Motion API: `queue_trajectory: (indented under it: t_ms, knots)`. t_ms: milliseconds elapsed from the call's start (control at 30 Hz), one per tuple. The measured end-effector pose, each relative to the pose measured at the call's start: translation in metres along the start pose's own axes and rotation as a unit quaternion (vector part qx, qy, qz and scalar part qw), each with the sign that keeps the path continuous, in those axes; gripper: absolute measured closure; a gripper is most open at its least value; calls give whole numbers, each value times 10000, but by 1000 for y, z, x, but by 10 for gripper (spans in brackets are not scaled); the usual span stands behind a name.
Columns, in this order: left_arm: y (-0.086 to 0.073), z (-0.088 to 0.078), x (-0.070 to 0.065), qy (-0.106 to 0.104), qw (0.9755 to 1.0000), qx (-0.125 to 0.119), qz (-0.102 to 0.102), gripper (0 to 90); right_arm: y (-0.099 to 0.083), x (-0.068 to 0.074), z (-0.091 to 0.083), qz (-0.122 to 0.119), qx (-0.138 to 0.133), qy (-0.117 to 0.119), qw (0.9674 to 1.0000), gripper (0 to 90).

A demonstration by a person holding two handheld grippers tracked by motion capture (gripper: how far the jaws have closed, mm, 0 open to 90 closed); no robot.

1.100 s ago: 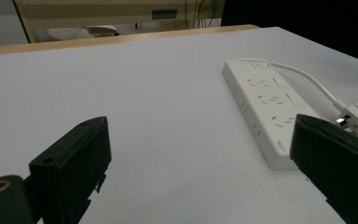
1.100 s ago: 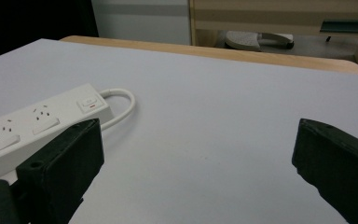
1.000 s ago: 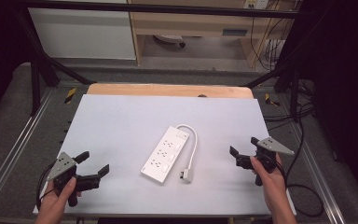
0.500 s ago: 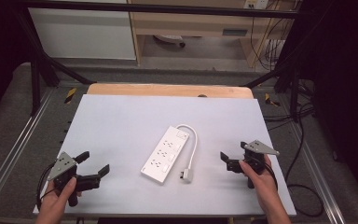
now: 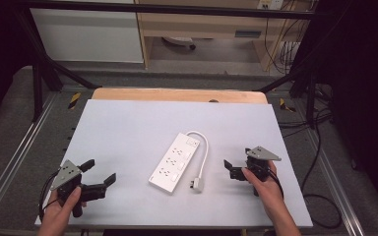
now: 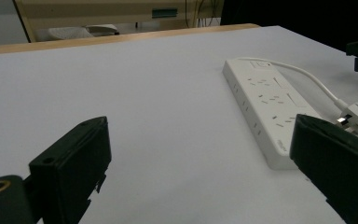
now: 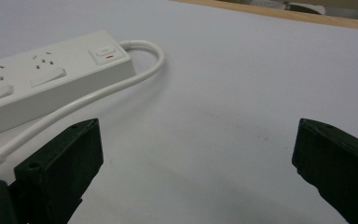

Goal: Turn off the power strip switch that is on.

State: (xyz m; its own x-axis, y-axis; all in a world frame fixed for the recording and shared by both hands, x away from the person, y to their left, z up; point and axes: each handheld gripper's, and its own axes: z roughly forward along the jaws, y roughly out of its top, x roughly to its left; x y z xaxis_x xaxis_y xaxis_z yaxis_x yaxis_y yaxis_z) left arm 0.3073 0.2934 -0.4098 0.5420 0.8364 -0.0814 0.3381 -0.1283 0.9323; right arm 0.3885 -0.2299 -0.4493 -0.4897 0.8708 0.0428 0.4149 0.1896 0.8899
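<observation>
Our right gripper [image 5: 232, 168] hangs low over the near right part of the table, its jaws spread wide and holding nothing, while our left gripper [image 5: 98, 173] sits near the table's front left corner, likewise wide open and empty. The surface is a pale grey-white table top [image 5: 138, 128] with a bare wooden strip [image 5: 177, 94] along its far edge; beyond it stand a light cabinet [image 5: 88, 34] and a wooden shelf unit [image 5: 211, 24], and dark cables [image 5: 320, 123] trail over the grey floor to the right. In the middle of the table lies a white power strip [image 5: 173, 162], set diagonally, its switch end pointing away from us. Its white cord [image 5: 204, 152] loops from that end and runs back along its right side to the plug [image 5: 197, 184], which rests on the table just beside the strip's near end. The right gripper is near the plug but clear of it; in the right gripper view the cord [image 7: 98, 98] passes just beyond our left-hand jaw. In the left gripper view the strip [image 6: 270, 107] lies ahead, well apart from the jaws.
</observation>
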Motion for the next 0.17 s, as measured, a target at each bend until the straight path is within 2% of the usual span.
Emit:
queue_trajectory:
  t_ms: [67,100,133,167]
  knots:
    - [0,0,0,2,10000,-2,-2,52,0,-1,1,-55,94,-135,9998,24]
    - [0,0,0,-1,10000,3,-3,52,-1,-3,1,-89,306,-260,9992,21]
    - [0,1,0,-30,10000,7,-24,52,-1,-3,1,-89,306,-260,9992,21]
    - [0,1,0,-20,10000,14,-25,52,-2,-5,2,-97,425,-328,9985,21]
